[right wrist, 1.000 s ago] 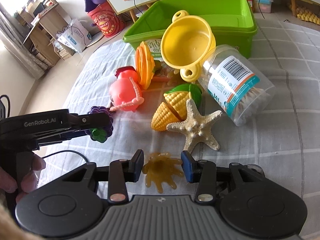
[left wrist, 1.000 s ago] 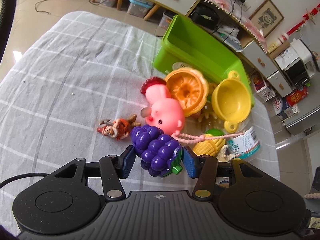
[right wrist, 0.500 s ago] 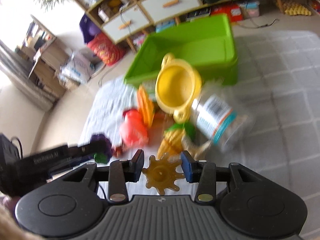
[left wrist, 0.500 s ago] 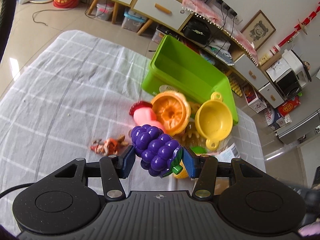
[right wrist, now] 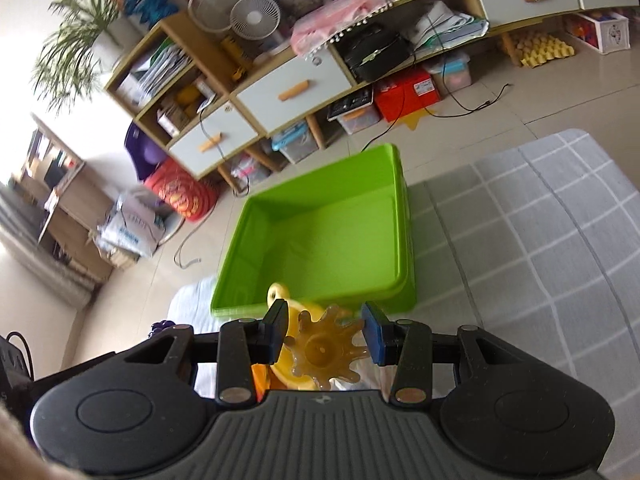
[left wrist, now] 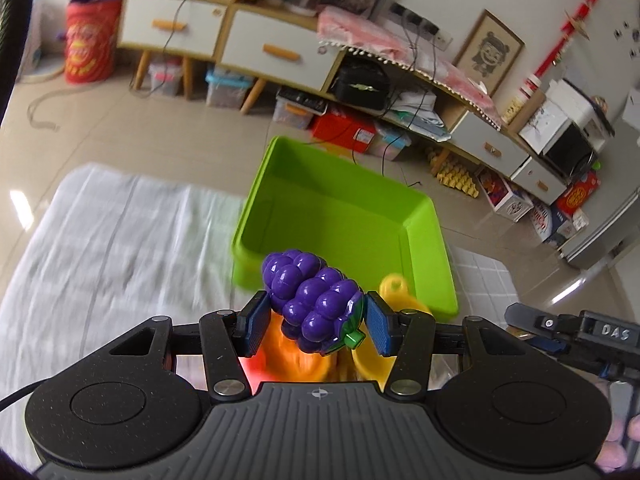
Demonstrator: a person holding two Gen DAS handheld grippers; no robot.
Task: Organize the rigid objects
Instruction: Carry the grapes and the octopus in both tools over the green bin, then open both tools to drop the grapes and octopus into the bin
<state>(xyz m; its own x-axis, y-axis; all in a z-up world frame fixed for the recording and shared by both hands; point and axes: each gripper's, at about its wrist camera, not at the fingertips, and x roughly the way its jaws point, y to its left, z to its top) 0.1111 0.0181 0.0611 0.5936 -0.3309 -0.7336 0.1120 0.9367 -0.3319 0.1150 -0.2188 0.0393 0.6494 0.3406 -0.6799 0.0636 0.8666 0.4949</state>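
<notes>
My left gripper (left wrist: pixel 317 329) is shut on a purple toy grape bunch (left wrist: pixel 312 298) with a green stem, held in the air short of the green plastic bin (left wrist: pixel 424 216). My right gripper (right wrist: pixel 325 333) is shut on a translucent amber spiky toy (right wrist: pixel 326 346), also raised and just short of the same green bin (right wrist: pixel 396 216), whose inside looks bare. Below the jaws show an orange toy (left wrist: pixel 296 354) and a yellow pot (left wrist: pixel 394 286). The right gripper's body (left wrist: pixel 576 330) appears at the right edge of the left wrist view.
The bin stands at the far edge of a grey checked cloth (right wrist: pixel 540 216) on the table. Beyond it are a tiled floor, a long cabinet with white drawers (left wrist: pixel 276 50), storage boxes and a red bag (left wrist: pixel 86 46). A person's fingers (left wrist: pixel 618 440) show at lower right.
Both grippers have risen and moved toward the green bin, each carrying its toy. The pile of toys has dropped out of sight under the jaws, and the bin now fills the middle.
</notes>
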